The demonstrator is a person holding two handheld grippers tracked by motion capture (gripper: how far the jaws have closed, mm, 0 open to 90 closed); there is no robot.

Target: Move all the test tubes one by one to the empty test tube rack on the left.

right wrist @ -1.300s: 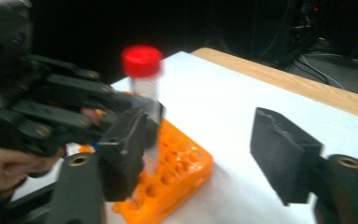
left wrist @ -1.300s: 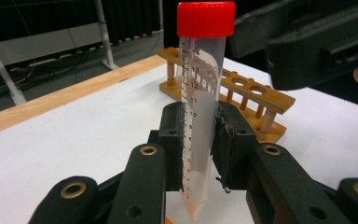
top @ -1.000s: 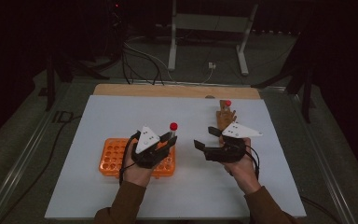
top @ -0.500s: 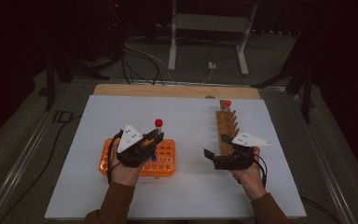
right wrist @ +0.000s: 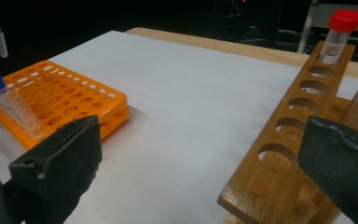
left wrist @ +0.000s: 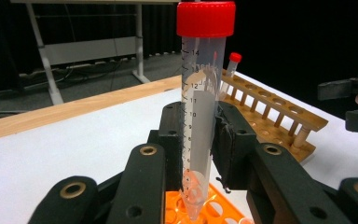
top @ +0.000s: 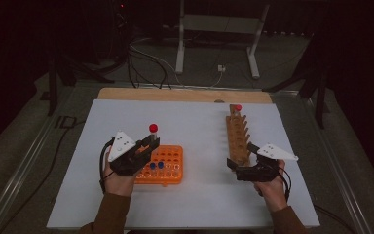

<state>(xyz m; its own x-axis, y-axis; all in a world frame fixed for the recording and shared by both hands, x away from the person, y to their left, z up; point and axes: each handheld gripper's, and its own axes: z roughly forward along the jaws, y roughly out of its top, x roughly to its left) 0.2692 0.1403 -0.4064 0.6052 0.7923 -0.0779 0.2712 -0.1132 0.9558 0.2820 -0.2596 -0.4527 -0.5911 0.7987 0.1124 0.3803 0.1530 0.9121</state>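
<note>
My left gripper (top: 148, 145) squeezes tube (left wrist: 200, 112) over orange rack (top: 175, 170); right gripper (right wrist: 200, 172), just opening, holds nothing; tube could miss hole, tip rack

tube (left wrist: 204, 93) tip hidden behind my left gripper (left wrist: 200, 154) jaws, can't tell if it's in the orange rack (left wrist: 214, 210) | rack cut by bottom edge | wooden rack (right wrist: 298, 130) near end cut off | tube print blurred
</note>
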